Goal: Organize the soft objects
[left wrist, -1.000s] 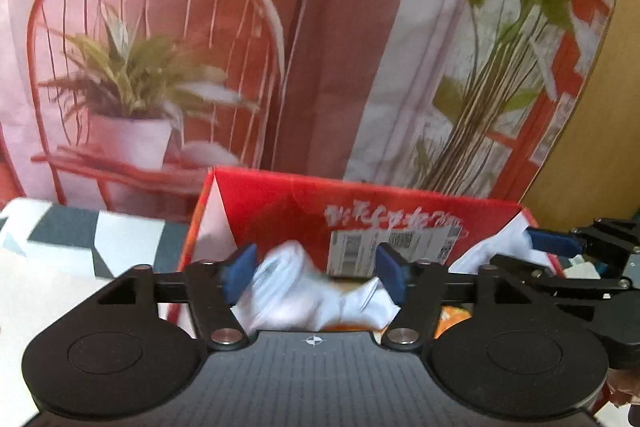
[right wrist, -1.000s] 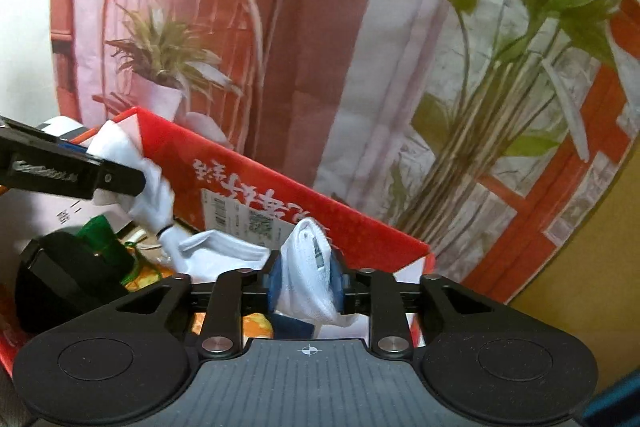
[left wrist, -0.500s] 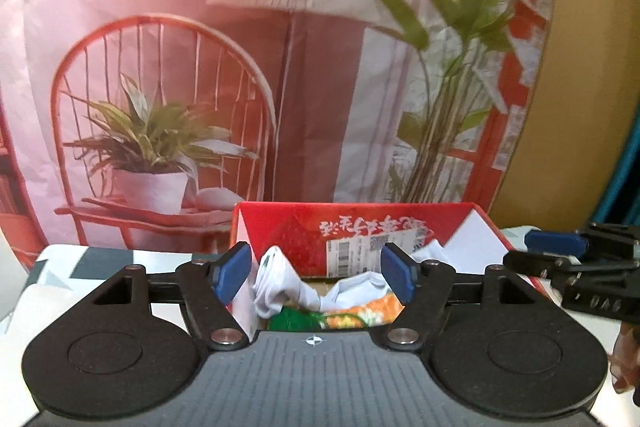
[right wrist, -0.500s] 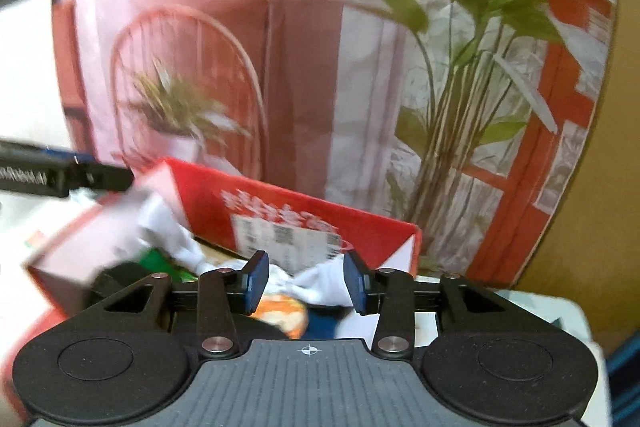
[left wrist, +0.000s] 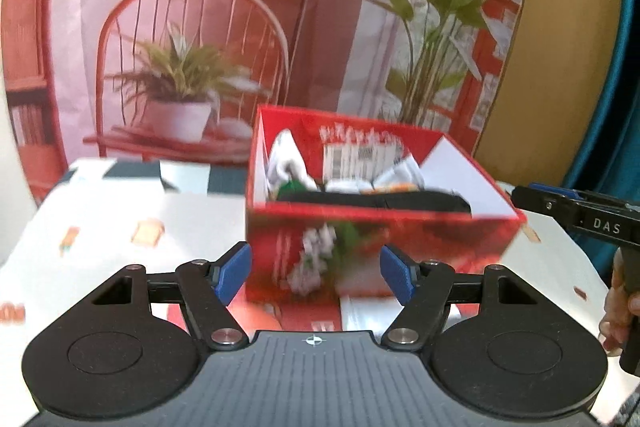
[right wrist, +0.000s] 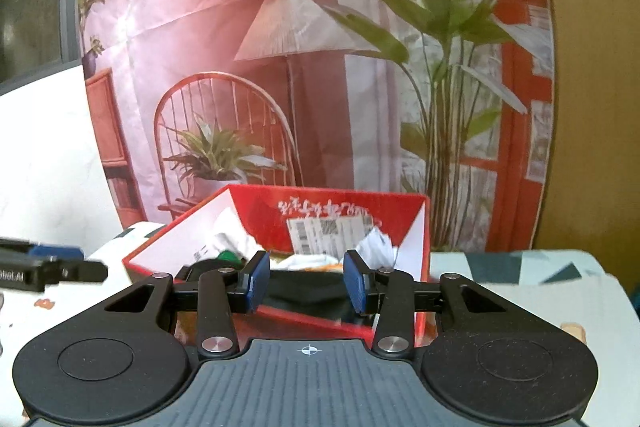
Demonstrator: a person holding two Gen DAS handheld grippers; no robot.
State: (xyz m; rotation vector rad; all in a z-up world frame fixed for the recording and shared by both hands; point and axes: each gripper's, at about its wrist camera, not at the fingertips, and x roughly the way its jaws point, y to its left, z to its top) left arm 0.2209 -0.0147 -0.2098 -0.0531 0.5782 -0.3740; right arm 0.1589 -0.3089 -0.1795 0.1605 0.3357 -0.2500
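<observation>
A red cardboard box [left wrist: 420,239] stands on the table and holds white socks [left wrist: 286,159], a black soft item [left wrist: 380,201] and green and orange pieces. It also shows in the right wrist view [right wrist: 280,317], with a white sock [right wrist: 374,245] against its far wall. My left gripper [left wrist: 316,273] is open and empty, in front of the box's near wall. My right gripper [right wrist: 306,281] is open and empty, just before the box's near rim. The right gripper's finger shows at the right edge of the left wrist view [left wrist: 576,213].
The table [left wrist: 120,227] has a white cloth with small printed motifs. A printed backdrop [right wrist: 280,67] with a chair, lamp and plants hangs right behind the box. A tan wall [left wrist: 560,67] is at the right.
My right gripper let go of the white sock, which now lies in the box. Both grippers opened and pulled back from inside the box to in front of it.
</observation>
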